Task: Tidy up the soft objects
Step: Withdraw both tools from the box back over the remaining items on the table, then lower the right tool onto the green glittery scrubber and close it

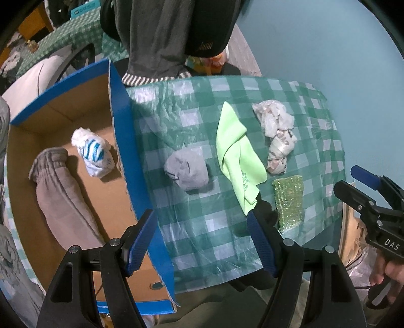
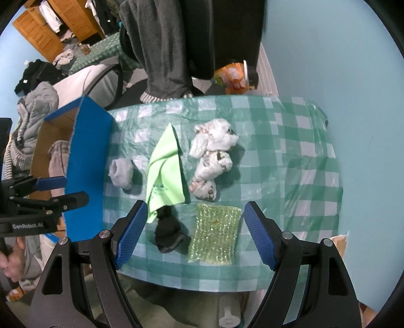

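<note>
On the green checked tablecloth lie a balled grey sock, a lime green cloth, a crumpled white patterned bag, a sparkly green sponge and a black sock. The blue-edged cardboard box holds grey sweatpants and a white-and-blue bag. My left gripper is open and empty over the box's right wall. My right gripper is open and empty, above the black sock and sponge.
A person in dark grey trousers stands behind the table. A blue wall is at the right. Clothes and wooden furniture are at the back left. The table's near edge is just under both grippers.
</note>
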Action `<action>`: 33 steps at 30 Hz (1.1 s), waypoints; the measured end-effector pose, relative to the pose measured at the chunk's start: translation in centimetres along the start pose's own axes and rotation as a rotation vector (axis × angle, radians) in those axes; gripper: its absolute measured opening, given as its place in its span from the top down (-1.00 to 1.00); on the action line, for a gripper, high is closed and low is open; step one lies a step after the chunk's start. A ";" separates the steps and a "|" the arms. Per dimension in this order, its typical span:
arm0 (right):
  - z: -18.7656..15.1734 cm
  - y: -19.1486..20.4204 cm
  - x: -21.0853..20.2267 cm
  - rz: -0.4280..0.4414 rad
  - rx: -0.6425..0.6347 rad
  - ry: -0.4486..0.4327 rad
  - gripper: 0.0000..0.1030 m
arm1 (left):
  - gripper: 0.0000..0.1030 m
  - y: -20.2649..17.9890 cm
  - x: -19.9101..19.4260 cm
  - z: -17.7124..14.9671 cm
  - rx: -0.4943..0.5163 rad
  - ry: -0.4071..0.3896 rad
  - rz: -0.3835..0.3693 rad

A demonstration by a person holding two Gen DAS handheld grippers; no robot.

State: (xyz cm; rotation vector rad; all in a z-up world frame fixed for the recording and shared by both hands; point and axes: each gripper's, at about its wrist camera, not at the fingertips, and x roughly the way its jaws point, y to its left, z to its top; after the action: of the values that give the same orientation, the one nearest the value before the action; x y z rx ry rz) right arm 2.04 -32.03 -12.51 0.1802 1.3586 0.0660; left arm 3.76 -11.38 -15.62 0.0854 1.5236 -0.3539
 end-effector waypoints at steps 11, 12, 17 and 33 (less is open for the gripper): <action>-1.0 -0.9 2.1 -0.012 0.011 0.045 -0.54 | -0.46 0.5 1.6 -0.4 -0.012 0.023 0.013; -1.0 -1.0 2.2 -0.012 0.010 0.047 -0.54 | -0.48 0.5 1.7 -0.4 -0.010 0.022 0.013; -1.2 -0.9 2.8 -0.011 0.007 0.058 -0.54 | -0.53 0.5 1.7 -0.6 -0.001 0.021 0.012; -2.1 -1.1 5.1 -0.022 0.008 0.100 -0.54 | -0.53 2.1 1.5 -0.7 -0.037 0.017 0.038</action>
State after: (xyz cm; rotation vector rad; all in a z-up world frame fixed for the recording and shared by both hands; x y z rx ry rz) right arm 0.96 -32.17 -18.08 0.1703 1.4606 0.0522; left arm 3.71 -9.48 -17.52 0.0886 1.5427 -0.2950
